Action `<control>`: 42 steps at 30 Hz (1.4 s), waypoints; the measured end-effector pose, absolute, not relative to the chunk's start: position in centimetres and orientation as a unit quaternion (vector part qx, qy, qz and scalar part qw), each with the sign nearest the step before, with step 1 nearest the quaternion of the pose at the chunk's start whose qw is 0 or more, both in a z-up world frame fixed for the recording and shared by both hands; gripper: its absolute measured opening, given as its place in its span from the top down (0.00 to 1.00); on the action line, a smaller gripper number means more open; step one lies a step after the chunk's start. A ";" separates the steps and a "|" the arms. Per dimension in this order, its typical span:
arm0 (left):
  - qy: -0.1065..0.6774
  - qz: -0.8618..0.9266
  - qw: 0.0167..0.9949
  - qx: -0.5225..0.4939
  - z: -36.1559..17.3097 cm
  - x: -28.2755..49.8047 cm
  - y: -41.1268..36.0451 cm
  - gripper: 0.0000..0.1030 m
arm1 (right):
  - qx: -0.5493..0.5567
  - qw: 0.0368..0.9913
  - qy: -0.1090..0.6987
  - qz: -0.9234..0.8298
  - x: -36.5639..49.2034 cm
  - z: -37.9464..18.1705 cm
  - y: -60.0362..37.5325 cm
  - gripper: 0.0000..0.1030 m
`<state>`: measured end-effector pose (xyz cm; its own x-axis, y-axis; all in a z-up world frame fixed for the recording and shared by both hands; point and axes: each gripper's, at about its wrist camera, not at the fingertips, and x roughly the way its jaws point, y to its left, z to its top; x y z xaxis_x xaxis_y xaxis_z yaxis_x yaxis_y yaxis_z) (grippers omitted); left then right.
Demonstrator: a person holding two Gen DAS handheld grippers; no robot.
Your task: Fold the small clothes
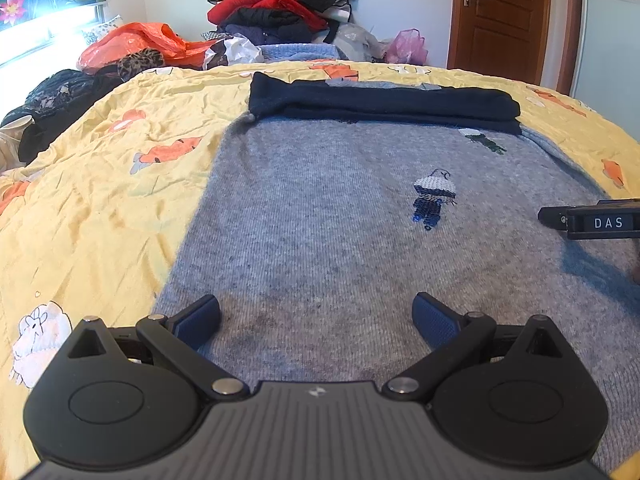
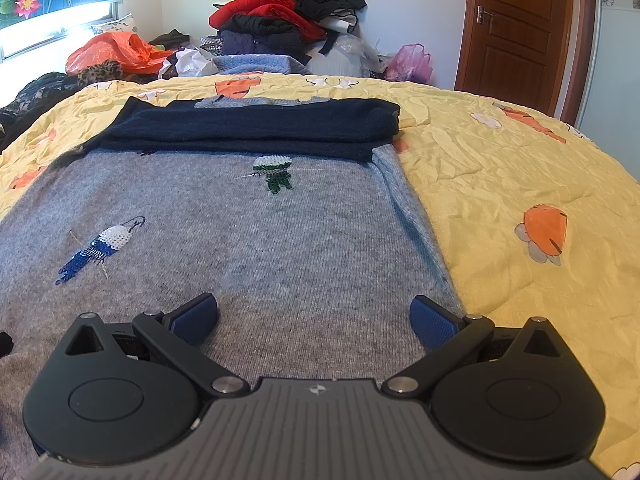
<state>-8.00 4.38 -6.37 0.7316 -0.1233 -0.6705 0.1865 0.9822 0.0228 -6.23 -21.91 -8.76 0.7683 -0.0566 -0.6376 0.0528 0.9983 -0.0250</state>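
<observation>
Both grippers hover with fingers spread wide over a grey sweater.

The left gripper [image 1: 316, 322] and right gripper [image 2: 314, 320] grasp nothing, each above the near part of the grey sweater [image 1: 320, 220], which lies flat on the yellow quilt [image 2: 520, 168]. Its navy sleeves [image 2: 256, 128] are folded across the far end. A pile of clothes [image 1: 280, 4] sits beyond the bed.
</observation>
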 end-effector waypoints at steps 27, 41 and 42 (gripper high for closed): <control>0.357 -0.084 0.929 0.043 -6.4 -8.1 4.4 0.00 | -0.002 0.939 0.342 -0.034 -7.3 -8.8 -21.9 0.00; 0.357 -0.085 0.929 0.043 -6.5 -8.2 4.4 0.00 | -0.001 0.937 0.346 -0.039 -10.2 -8.6 -20.8 0.00; 0.357 -0.085 0.929 0.043 -6.4 -8.2 4.4 0.00 | 0.000 0.937 0.347 -0.038 -10.5 -8.6 -20.7 0.00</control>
